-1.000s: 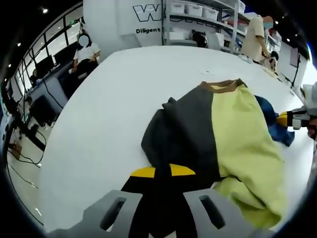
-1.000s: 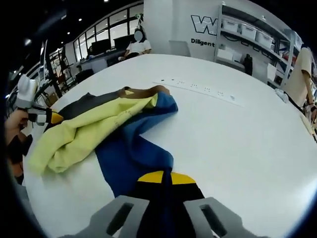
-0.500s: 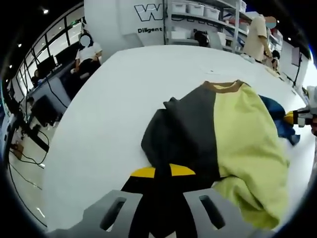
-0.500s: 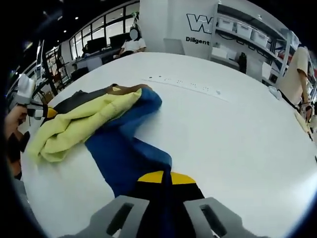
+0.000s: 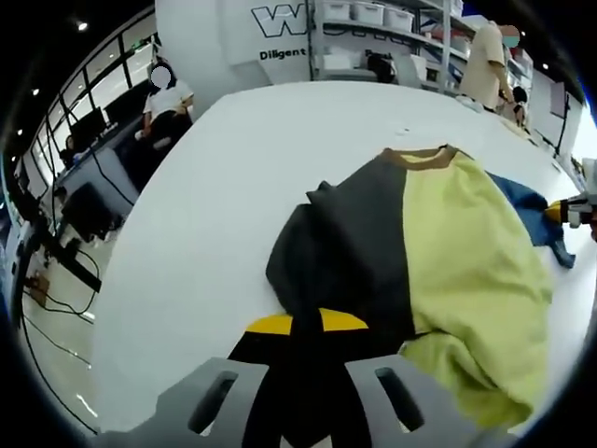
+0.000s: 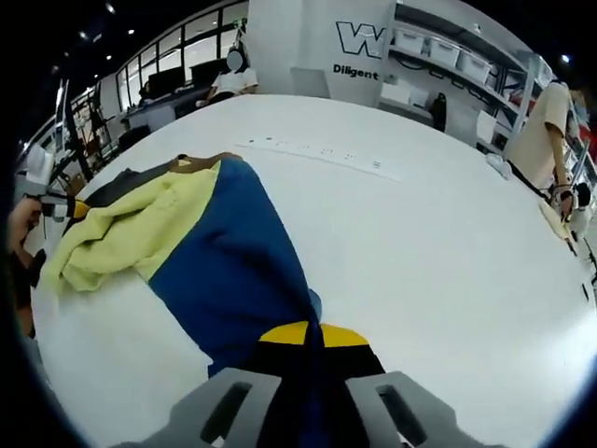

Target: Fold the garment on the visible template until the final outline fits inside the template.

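Observation:
The garment lies on the white table (image 5: 224, 177), with a dark grey panel (image 5: 345, 233), a yellow-green panel (image 5: 457, 252), a blue panel (image 6: 233, 252) and a brown collar (image 5: 420, 157). At the bottom of the left gripper view, my left gripper (image 5: 306, 322) is shut on the dark grey cloth. In the right gripper view my right gripper (image 6: 313, 334) is shut on the blue cloth, which stretches taut toward the collar (image 6: 201, 163). The right gripper (image 5: 571, 209) appears at the far right of the left view. The left gripper (image 6: 58, 207), held by a hand, is at the far left of the right view.
A row of small dark marks (image 6: 317, 154) runs across the white table (image 6: 448, 252) beyond the garment. Shelves with bins (image 6: 438, 56) and a person (image 6: 536, 131) stand past the far edge. Desks and a seated person (image 5: 163, 98) lie off the left side.
The right gripper has drawn the blue panel outward, so it now lies spread and taut instead of bunched. The left gripper has held the grey cloth in place.

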